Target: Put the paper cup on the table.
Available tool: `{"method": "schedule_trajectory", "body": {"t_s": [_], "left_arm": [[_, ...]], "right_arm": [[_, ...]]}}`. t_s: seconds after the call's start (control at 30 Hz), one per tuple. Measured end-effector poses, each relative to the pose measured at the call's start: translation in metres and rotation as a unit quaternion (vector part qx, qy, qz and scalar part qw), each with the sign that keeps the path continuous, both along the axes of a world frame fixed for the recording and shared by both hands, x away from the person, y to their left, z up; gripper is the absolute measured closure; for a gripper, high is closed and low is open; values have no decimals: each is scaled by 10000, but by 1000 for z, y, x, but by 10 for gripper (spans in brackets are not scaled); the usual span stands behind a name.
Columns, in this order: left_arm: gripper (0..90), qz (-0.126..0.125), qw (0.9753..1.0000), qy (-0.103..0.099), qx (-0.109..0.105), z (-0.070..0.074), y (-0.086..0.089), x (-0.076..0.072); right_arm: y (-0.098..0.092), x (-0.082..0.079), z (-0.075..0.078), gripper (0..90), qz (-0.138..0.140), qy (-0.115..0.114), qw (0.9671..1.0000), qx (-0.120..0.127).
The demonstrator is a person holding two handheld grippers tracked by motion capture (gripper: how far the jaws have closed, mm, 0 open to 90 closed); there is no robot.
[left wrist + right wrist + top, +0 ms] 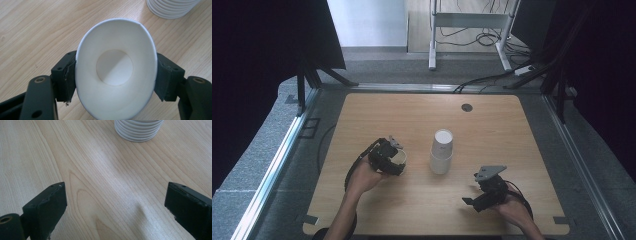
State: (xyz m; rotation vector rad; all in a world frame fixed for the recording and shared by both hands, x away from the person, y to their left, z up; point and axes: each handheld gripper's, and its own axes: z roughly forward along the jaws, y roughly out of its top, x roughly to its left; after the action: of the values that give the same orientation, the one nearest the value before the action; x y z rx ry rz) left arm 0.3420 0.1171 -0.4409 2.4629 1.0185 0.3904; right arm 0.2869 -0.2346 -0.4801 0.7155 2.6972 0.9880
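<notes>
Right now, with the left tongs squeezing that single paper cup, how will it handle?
The paper cup likely crushes easily: its rim is already squeezed oval between the left tongs. It is probably very light, being thin-walled and empty. Set down on its side, it could roll.

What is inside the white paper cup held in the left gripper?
The white paper cup, squeezed oval in the left gripper, shows a bare white wall and round bottom, with nothing in it. The wooden table beneath it is covered.

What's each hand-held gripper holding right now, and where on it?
Left hand-held gripper pinches a paper cup across its rim, squashing it oval. Right hand-held gripper holds nothing.
</notes>
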Motion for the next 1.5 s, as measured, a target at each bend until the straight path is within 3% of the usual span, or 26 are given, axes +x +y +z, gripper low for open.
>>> {"method": "schedule_trajectory", "body": {"t_s": [0.17, 0.37, 0.6, 0.77, 0.97, 1.17, 1.5], "left_arm": [[263, 47, 10000, 31, -69, -4, -1, 3], [146, 160, 9996, 54, -228, -5, 0, 6], [77, 305, 9976, -37, -625, 2, 8, 4], [60, 258, 9955, -222, -884, 7, 12, 1], [5, 149, 9942, -333, -1008, 11, 13, -3], [0, 128, 9900, -460, -1330, 17, 18, -11], [0, -23, 9873, -760, -1394, 27, 21, -28]], "right_arm": [[-1, -1, 0, 46, 4, -6, 10000, -1], [-2, -1, 0, 47, -6, -23, 10000, -10], [-3, 0, 1, 48, -2, -29, 10000, -9], [-4, 1, 1, 47, -32, -33, 10000, 0], [-6, 2, 2, 48, -31, -53, 10000, 23], [-8, 2, 8, 44, -65, -70, 9998, 186], [-20, 3, 20, 37, -233, -191, 9984, 482]]}}
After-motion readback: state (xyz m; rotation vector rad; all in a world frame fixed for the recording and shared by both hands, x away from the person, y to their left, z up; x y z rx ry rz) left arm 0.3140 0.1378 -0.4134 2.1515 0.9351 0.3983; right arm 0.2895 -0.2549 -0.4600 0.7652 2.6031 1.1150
